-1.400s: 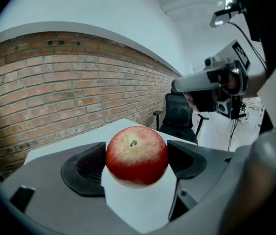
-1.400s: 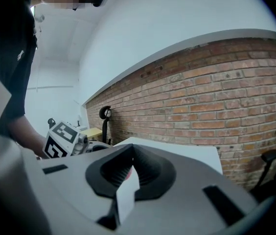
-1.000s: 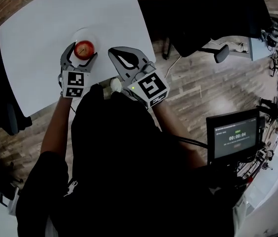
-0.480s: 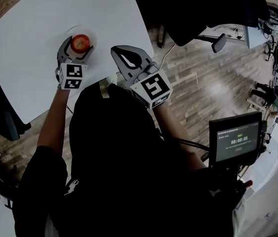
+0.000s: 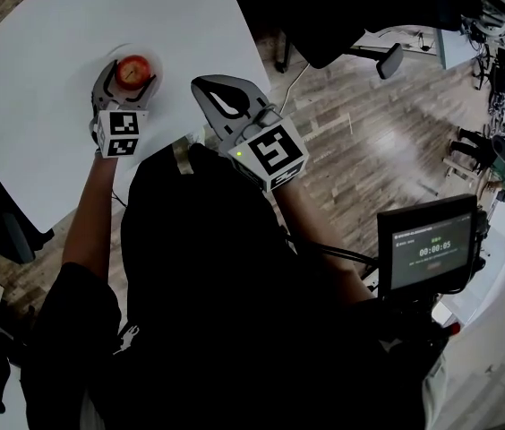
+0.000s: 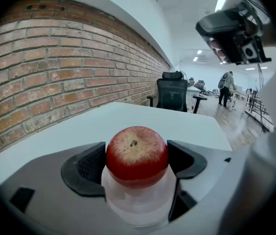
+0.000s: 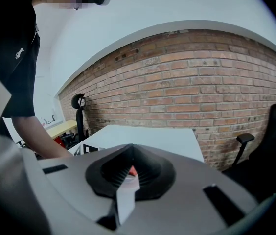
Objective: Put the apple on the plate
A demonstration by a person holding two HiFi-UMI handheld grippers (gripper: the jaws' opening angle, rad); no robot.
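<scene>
The apple (image 6: 137, 155) is set on the white plate (image 6: 138, 209) on the desk (image 5: 47, 79) and is clasped at both sides by the wide-spread left hand-held gripper (image 6: 138, 161). The right hand-held gripper (image 7: 130, 173) is kept closed and empty beside it. A black office chair (image 6: 172, 94) is seen beyond the desk, by the brick wall (image 6: 55, 82).
</scene>
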